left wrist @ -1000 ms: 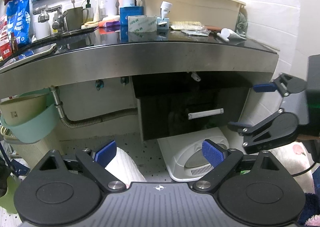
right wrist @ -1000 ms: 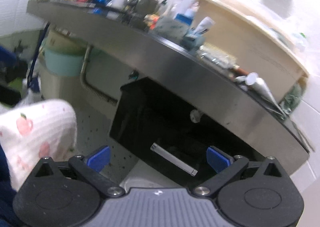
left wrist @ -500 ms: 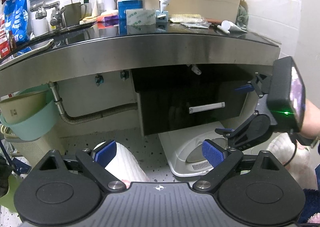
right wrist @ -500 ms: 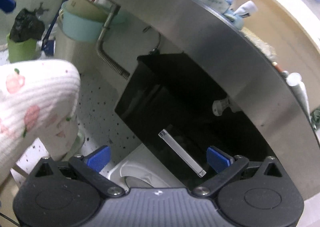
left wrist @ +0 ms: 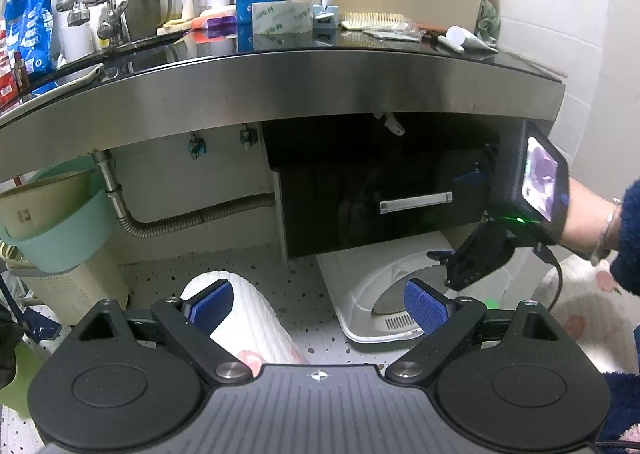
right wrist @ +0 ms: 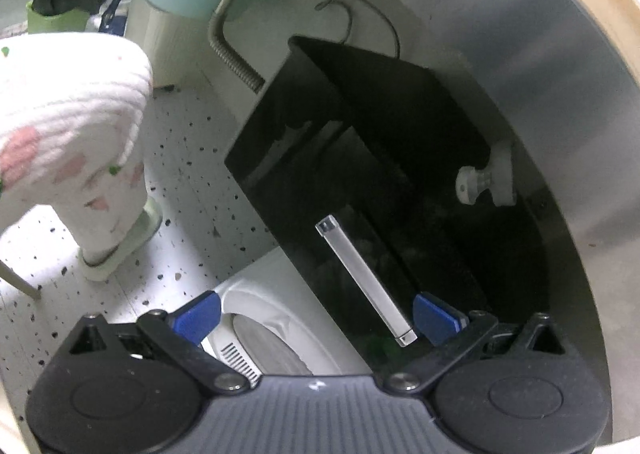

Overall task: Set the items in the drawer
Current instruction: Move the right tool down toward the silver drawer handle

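A black drawer (left wrist: 360, 205) with a silver bar handle (left wrist: 416, 201) hangs shut under the steel-edged counter (left wrist: 280, 81). On the counter lie a comb (left wrist: 374, 19), a white tube (left wrist: 460, 39), a tape roll (left wrist: 280, 23) and several bottles. My left gripper (left wrist: 319, 308) is open and empty, low and well back from the drawer. My right gripper (left wrist: 460, 215) is open at the drawer's right end. In the right wrist view the handle (right wrist: 366, 280) runs diagonally, its lower end between the right gripper (right wrist: 316, 318) fingers, close to the right pad (right wrist: 436, 318).
A white plastic appliance (left wrist: 376, 294) sits on the speckled floor under the drawer. A corrugated hose (left wrist: 192, 215) and a teal basin (left wrist: 60, 230) are to the left. A person's leg in white pyjamas (right wrist: 80, 157) stands nearby, and a green bin (right wrist: 56, 17) beyond it.
My right gripper has swung in from the right toward the drawer front and rolled, so the handle now lies close between its fingers. The left gripper barely moved.
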A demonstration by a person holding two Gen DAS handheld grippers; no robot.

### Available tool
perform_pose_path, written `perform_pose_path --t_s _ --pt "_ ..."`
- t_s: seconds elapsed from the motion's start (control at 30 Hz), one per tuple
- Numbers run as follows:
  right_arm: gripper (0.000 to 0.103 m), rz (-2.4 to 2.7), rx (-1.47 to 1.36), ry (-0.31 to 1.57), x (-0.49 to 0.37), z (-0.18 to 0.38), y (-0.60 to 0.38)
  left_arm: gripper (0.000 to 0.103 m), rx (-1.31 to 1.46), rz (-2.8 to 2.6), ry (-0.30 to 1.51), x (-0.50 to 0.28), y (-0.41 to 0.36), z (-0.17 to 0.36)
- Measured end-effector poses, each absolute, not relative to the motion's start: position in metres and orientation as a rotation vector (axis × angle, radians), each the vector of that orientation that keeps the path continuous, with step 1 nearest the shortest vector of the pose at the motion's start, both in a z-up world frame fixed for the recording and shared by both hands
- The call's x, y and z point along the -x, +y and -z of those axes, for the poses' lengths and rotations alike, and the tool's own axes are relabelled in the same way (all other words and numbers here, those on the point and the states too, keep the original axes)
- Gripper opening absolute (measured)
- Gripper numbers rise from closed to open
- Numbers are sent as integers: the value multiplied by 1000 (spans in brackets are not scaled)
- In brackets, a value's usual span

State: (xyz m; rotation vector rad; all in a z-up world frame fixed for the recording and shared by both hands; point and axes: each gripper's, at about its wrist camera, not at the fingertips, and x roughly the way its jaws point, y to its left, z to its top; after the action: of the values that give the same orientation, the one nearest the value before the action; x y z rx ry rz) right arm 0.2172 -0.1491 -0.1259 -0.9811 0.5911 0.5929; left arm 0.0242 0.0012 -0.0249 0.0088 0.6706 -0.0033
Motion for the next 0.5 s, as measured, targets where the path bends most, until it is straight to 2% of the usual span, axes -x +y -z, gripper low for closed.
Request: perform_pose_path --t_s 0.5 --pt "103 -610 1109 626 -262 159 -136 93 -27 6 731 -33 -3 37"
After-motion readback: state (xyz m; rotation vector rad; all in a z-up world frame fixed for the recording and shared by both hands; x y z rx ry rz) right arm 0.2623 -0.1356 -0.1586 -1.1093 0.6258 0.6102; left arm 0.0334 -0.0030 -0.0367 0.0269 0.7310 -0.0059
